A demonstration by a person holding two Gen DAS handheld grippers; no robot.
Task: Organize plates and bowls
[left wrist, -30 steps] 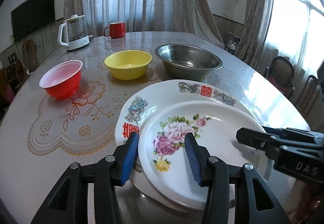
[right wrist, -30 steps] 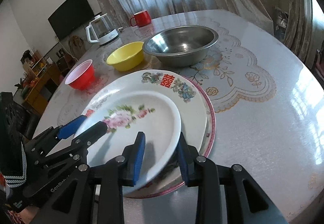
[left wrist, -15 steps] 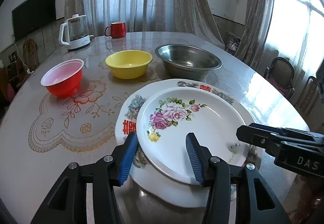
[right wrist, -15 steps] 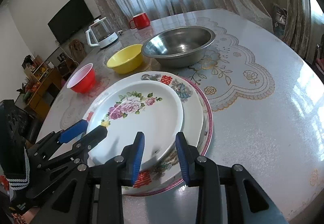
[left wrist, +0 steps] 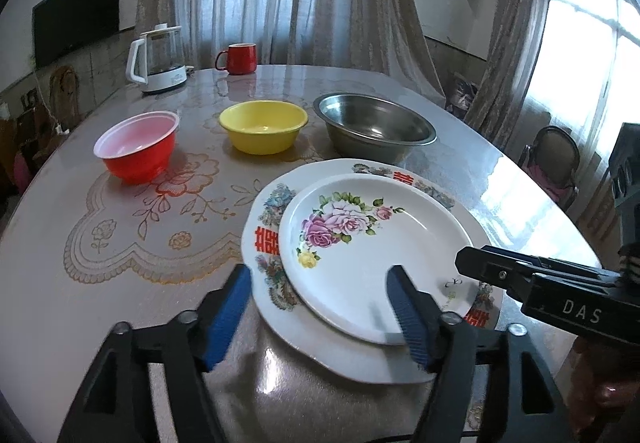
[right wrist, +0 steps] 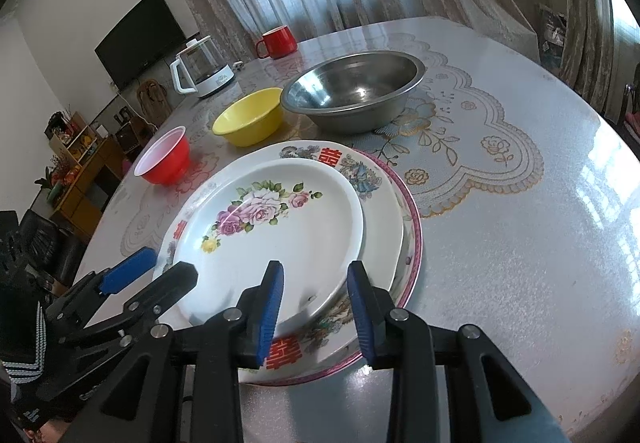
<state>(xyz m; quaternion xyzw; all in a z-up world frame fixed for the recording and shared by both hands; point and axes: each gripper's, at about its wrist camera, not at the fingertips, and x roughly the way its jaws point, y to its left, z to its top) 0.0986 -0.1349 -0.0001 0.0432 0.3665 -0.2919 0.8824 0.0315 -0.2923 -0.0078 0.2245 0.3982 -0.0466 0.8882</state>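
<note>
- Table [left wrist: 120, 283]: round, glossy, lace-pattern cover.
- Steel bowl [left wrist: 374, 129]: far side, right end of the bowl row, just behind the plates.
- Plate stack near the front edge: pink-rimmed plate [right wrist: 416, 239] at the bottom, seen only in the right view; big plate [left wrist: 276, 243] with red characters on it; rose plate [left wrist: 376, 243] on top, flat, shifted toward the left and near side of the big one.
- Yellow bowl [left wrist: 262, 127]: middle of the row, apart from both neighbours.
- Red bowl [left wrist: 138, 147]: left end of the row, white inside.
- Kettle [left wrist: 158, 61] and red mug [left wrist: 238, 58]: far edge of the table, well apart from the plates.
- Left gripper [left wrist: 320, 303]: jaws opening, the stack's near-left rim lies between them, pads off the rose plate.
- Right gripper [right wrist: 316, 307]: jaws part-way apart, straddling the rose plate's near-right rim; can't tell if the pads press on it.
</note>
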